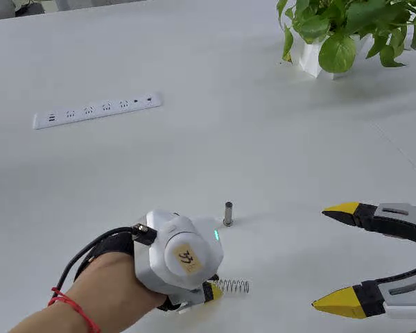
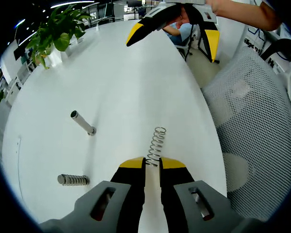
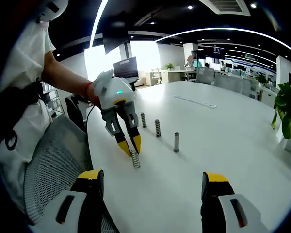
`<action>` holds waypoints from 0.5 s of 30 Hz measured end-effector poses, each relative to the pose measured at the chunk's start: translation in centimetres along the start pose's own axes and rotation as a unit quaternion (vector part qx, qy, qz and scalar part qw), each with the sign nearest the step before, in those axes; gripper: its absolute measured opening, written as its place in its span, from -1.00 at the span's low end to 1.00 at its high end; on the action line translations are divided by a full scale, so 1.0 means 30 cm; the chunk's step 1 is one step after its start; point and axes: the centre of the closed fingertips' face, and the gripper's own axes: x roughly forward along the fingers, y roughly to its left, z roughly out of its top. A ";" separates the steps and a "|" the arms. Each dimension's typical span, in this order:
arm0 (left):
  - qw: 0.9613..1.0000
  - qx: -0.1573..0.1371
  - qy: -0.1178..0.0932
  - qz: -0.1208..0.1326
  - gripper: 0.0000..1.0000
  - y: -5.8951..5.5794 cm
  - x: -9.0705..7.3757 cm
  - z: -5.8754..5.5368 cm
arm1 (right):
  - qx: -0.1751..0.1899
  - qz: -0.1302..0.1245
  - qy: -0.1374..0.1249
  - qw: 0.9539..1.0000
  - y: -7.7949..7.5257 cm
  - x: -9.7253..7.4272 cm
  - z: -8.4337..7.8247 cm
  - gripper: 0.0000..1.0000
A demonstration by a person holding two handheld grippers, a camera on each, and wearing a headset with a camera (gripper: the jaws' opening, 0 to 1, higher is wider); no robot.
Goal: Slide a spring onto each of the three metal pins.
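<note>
White counter (image 1: 263, 139) carries it all. My left gripper (image 2: 153, 163) has its yellow-tipped jaws drawn almost together on the near end of a spring (image 2: 156, 143), which lies flat on the counter. It looks like a true pinch, though the fisheye leaves me slightly unsure. A bare metal pin (image 2: 82, 122) stands upright near the spring, not touching it. Two further pins (image 3: 143, 120), seen from my right gripper view, wear springs. My right gripper (image 1: 336, 254) hangs wide open and empty, well off to the side.
</note>
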 end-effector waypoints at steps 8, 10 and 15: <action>0.998 -0.028 -0.051 0.012 -0.86 -0.014 -0.060 0.044 | -0.009 0.017 -0.002 1.000 0.024 0.014 0.041 0.59; 0.997 -0.036 -0.067 0.015 -0.86 -0.015 -0.078 0.058 | -0.012 0.022 -0.002 1.000 0.032 0.016 0.055 0.58; 0.991 -0.061 -0.117 0.033 -0.86 -0.010 -0.152 0.101 | -0.027 0.040 -0.006 0.999 0.065 0.020 0.122 0.50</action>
